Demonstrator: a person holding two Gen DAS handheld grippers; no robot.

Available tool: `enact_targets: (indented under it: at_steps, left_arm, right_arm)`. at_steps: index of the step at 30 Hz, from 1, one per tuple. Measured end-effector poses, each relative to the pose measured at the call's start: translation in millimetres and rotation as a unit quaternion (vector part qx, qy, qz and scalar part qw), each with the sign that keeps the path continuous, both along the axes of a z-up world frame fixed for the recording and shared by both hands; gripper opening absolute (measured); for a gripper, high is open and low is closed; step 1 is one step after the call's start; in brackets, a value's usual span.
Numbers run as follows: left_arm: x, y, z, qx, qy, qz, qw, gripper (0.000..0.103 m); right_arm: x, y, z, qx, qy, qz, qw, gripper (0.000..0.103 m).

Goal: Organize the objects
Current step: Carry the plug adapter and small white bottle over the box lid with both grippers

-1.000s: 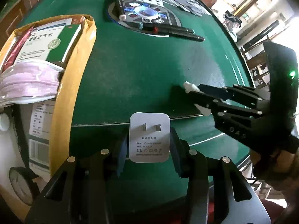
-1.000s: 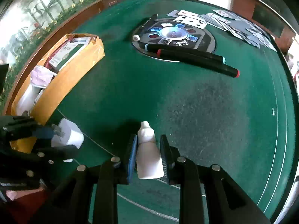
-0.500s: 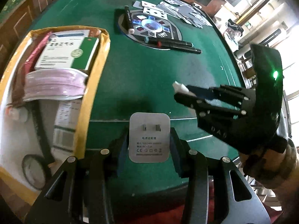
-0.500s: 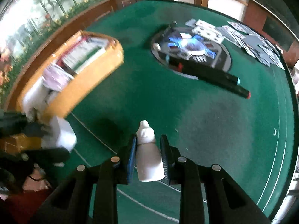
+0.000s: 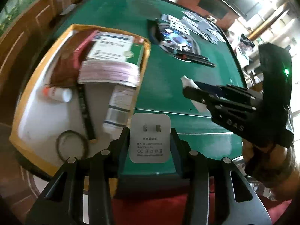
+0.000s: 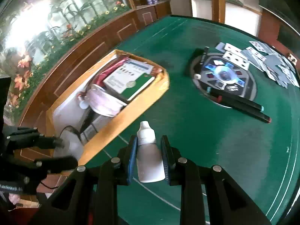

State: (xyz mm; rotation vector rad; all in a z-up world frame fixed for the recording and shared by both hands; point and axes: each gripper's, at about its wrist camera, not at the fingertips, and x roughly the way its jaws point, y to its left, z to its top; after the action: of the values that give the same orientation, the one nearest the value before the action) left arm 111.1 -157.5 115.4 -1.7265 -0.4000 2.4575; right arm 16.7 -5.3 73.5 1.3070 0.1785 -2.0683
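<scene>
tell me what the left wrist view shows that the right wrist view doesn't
Only the left wrist view: the printed face and two prongs of the white charger held in the left gripper, and a small tube with an orange end lying in the box.

Only the right wrist view: the whole white dropper bottle clamped in the right gripper, and the flowered wall beyond the table.

Both: the yellow box, pink masks, the green table, black markers, and playing cards.

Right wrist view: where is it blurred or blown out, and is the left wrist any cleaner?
Right wrist view: window glare top left, box and left gripper smeared, dropper bottle sharp. Left wrist view: bright glare top right, box contents soft, charger label readable.
</scene>
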Motion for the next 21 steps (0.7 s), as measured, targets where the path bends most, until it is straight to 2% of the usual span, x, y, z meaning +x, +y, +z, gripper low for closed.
enact_targets:
  at_steps: [21]
  left_arm:
    - [16.8,-77.0,-11.2,-0.024,-0.009,0.077,0.9967,0.041]
  right_arm:
    - [29.4,-67.0,2.2,-0.013,-0.010,0.079,0.997,0.024]
